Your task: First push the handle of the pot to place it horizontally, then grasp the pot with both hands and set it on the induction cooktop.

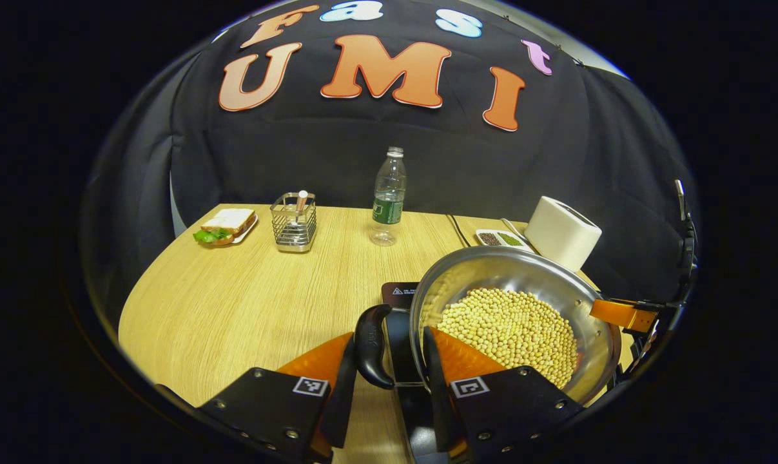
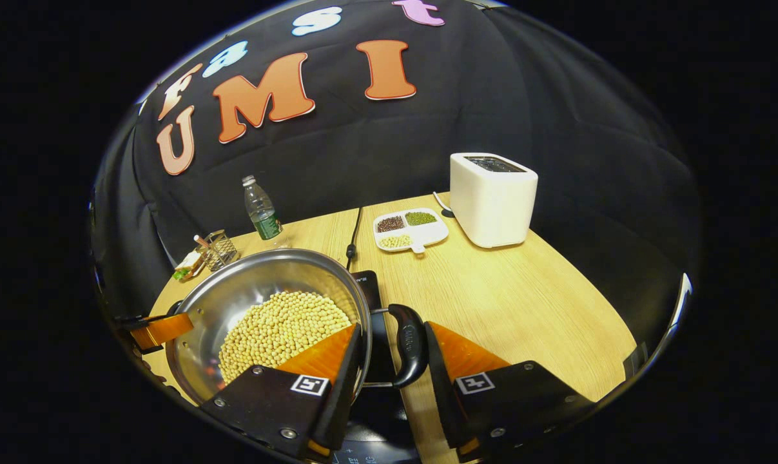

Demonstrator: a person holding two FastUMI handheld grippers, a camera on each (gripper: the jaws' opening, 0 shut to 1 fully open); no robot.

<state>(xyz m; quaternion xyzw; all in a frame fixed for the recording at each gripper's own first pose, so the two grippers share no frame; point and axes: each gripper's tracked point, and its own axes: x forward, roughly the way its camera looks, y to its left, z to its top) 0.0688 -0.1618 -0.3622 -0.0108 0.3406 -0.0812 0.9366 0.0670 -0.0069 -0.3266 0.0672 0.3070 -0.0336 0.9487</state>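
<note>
I had both grippers on the round stainless-steel pot full of pale yellow beans (image 1: pixel 514 316), one at each side loop, because a pot that full wants two balanced holds. The left gripper (image 1: pixel 389 361) had its fingers standing apart around the pot's black loop handle (image 1: pixel 370 345), one outside the loop and one over the rim; I could not tell whether either truly pressed on it. In the right gripper view the right gripper (image 2: pixel 394 351) did likewise with the opposite black handle (image 2: pixel 409 345), fingers spread either side of it, contact unclear.

The pot sat above the black induction cooktop (image 1: pixel 398 293), whose corner showed beneath its rim; I judged it on or just over the plate, though I could not tell if it rested fully.

Beyond it on the light wooden table (image 1: pixel 234 303) stood a clear plastic water bottle (image 1: pixel 389 196), a wire utensil caddy (image 1: pixel 294 222) and a sandwich on a plate (image 1: pixel 226 225), all well apart. A white toaster (image 2: pixel 492 198) and a white divided dish of grains (image 2: pixel 409 229) lay beyond too, with a black cable (image 2: pixel 354 238) running toward the cooktop. Nothing blocked the set-down.
</note>
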